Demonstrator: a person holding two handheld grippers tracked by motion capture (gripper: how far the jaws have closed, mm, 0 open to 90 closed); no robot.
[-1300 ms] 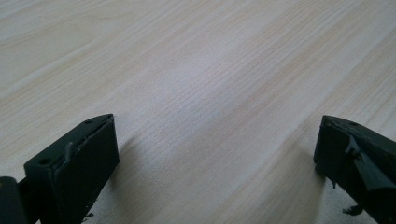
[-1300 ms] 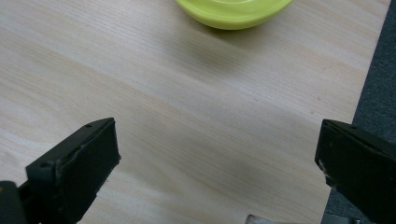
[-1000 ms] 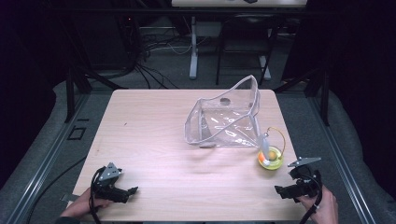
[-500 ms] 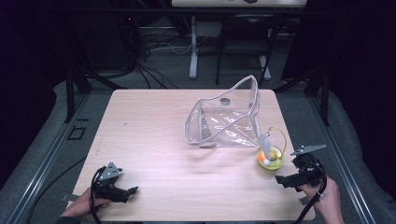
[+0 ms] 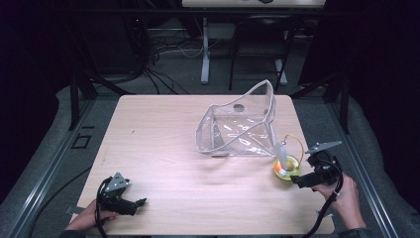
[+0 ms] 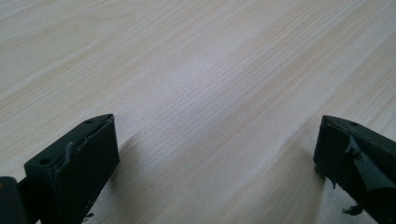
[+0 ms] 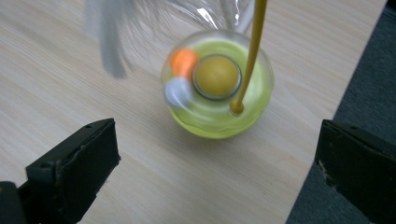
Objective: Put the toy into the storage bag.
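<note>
**Inspector:** Report the right gripper's condition and position.

**Operator:** I have the right gripper point(image 5: 299, 181) near the right edge of the wooden table point(image 5: 163, 144), just beside the yellow-green cat toy point(image 5: 286, 167) on its near right side. Its jaws stand wide apart with nothing between them. In the right gripper view the toy point(image 7: 218, 88) sits ahead of the jaws, apart from both.

**Inspector:** Describe the toy.

**Operator:** A round, clear yellow-green base with a yellow disc at its middle and an orange ball and a white ball inside. A yellow wire point(image 7: 250, 51) rises from the base and arcs over it. A pale feather-like piece point(image 5: 282, 151) stands up from it; it is blurred, so I cannot tell more.

**Inspector:** Where does the toy lie against the clear pouch?

**Operator:** The clear plastic pouch point(image 5: 237, 124) lies open on the table, and the toy sits just off its near right corner. I cannot tell whether they touch.

**Inspector:** And the left gripper?

**Operator:** The left gripper point(image 5: 138, 202) is at the table's near left corner, well apart from the pouch and toy. Jaws apart, low over bare wood point(image 6: 201, 93).
</note>
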